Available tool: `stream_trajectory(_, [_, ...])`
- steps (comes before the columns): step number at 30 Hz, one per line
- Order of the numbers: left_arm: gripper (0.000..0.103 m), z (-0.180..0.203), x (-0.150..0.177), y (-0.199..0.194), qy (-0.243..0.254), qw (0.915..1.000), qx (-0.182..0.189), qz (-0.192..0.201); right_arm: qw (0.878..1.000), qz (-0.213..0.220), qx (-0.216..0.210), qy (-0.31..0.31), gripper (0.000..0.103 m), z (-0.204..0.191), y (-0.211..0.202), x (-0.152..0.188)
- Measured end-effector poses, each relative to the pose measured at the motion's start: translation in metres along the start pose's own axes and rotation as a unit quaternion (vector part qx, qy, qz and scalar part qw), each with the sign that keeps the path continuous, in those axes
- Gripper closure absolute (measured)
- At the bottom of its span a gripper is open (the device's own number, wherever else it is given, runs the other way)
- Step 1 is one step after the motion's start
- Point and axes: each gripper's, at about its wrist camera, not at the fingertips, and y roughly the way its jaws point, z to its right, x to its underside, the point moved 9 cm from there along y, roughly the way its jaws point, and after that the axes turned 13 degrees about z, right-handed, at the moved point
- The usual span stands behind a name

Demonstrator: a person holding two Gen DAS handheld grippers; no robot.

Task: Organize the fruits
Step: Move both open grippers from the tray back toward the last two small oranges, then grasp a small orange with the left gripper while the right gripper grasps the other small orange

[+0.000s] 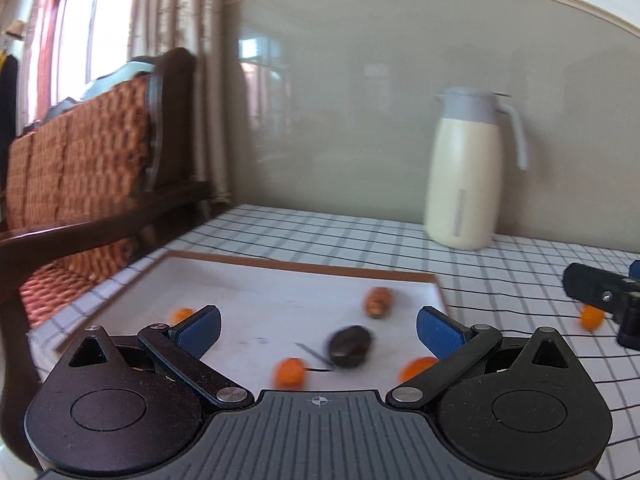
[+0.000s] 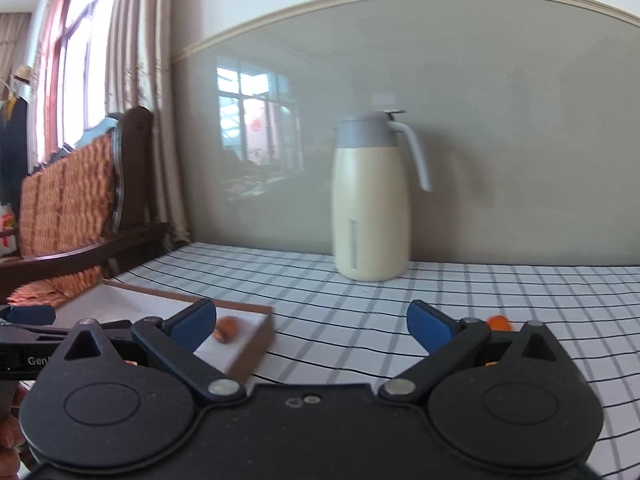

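A white tray [image 1: 260,280] with a brown rim lies on the checked tablecloth. In it lie a dark oval fruit [image 1: 350,346], a brown oblong fruit [image 1: 378,301] and three small orange fruits [image 1: 290,373] [image 1: 416,368] [image 1: 182,314]. My left gripper [image 1: 318,328] hovers open over the tray's near side, with nothing between its fingers. Another orange fruit [image 1: 592,316] lies on the cloth to the right, beside my right gripper [image 1: 600,292]. In the right wrist view my right gripper [image 2: 312,326] is open and empty above the cloth; the orange fruit [image 2: 499,322] peeks out behind its right finger. The tray [image 2: 256,344] is at its left.
A cream jug [image 1: 466,172] with a grey lid and handle stands at the back of the table against the wall. A dark wooden bench [image 1: 80,184] with a woven orange back is off the table's left edge. A hand [image 2: 10,440] shows at the lower left.
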Motion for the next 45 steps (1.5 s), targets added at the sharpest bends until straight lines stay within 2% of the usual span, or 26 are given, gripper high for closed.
stream_trajectory(11, [0.0, 0.088, 0.002, 0.0, 0.033, 0.9969, 0.071, 0.004, 0.996, -0.03, 0.087, -0.005, 0.008, 0.075, -0.011, 0.015])
stream_trajectory(14, [0.0, 0.114, 0.005, 0.004, 0.037, 0.995, 0.092, -0.004, 0.994, -0.038, 0.106, -0.001, 0.014, 0.094, -0.013, 0.02])
stream_trajectory(16, [0.0, 0.132, 0.008, 0.007, 0.04, 0.9937, 0.104, -0.008, 0.993, -0.045, 0.112, 0.007, 0.024, 0.106, -0.013, 0.025])
stream_trajectory(22, [0.001, 0.18, 0.019, 0.021, 0.052, 0.9895, 0.133, -0.022, 0.988, -0.067, 0.133, 0.036, 0.042, 0.143, -0.007, 0.039])
stream_trajectory(25, [0.012, 0.202, 0.028, 0.031, 0.061, 0.9863, 0.149, -0.035, 0.986, -0.073, 0.14, 0.045, 0.05, 0.156, -0.002, 0.043])
stream_trajectory(31, [0.013, 0.239, 0.038, 0.045, 0.071, 0.9805, 0.177, -0.046, 0.984, -0.083, 0.151, 0.048, 0.058, 0.173, 0.008, 0.05])
stream_trajectory(38, [0.026, 0.276, 0.044, 0.056, 0.063, 0.9732, 0.211, -0.067, 0.982, -0.088, 0.16, 0.055, 0.066, 0.189, 0.014, 0.054])
stream_trajectory(42, [0.028, 0.29, 0.044, 0.064, 0.061, 0.9709, 0.22, -0.073, 0.98, -0.088, 0.163, 0.076, 0.069, 0.198, 0.021, 0.054])
stream_trajectory(44, [0.04, 0.295, 0.045, 0.067, 0.061, 0.9697, 0.223, -0.079, 0.979, -0.09, 0.162, 0.083, 0.07, 0.199, 0.025, 0.055])
stream_trajectory(45, [0.042, 0.296, 0.045, 0.068, 0.058, 0.9686, 0.228, -0.082, 0.979, -0.091, 0.16, 0.087, 0.07, 0.199, 0.027, 0.055])
